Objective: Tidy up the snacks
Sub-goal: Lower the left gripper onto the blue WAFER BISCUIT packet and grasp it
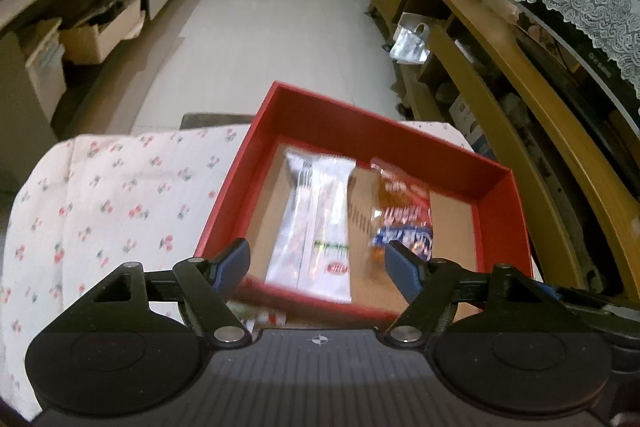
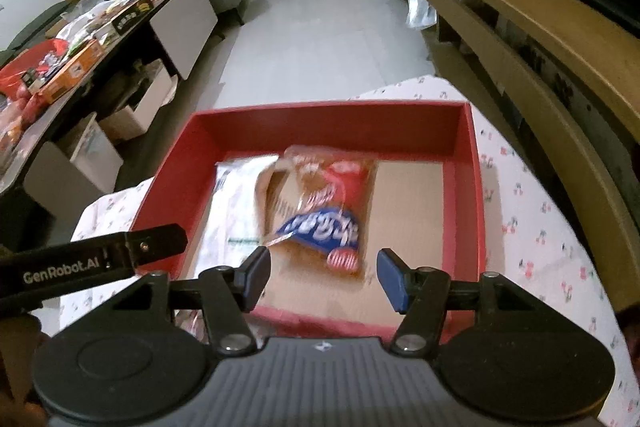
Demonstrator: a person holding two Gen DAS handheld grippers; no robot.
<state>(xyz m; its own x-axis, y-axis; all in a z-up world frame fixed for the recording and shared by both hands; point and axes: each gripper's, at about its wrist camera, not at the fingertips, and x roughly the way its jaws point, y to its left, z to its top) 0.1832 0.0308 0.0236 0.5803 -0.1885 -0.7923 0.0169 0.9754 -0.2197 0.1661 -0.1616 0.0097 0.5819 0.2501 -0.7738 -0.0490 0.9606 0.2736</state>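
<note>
Two snack packets (image 1: 316, 223) in red box (image 1: 496, 187)

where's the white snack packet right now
The white snack packet lies flat inside the red box, on its left half, just left of the red-and-blue snack bag, in both wrist views.

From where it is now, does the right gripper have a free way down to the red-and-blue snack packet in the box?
Probably yes. The right gripper is open and empty just above the red-and-blue packet, which lies uncovered in the open red box. The white packet lies beside it, off to one side.
</note>
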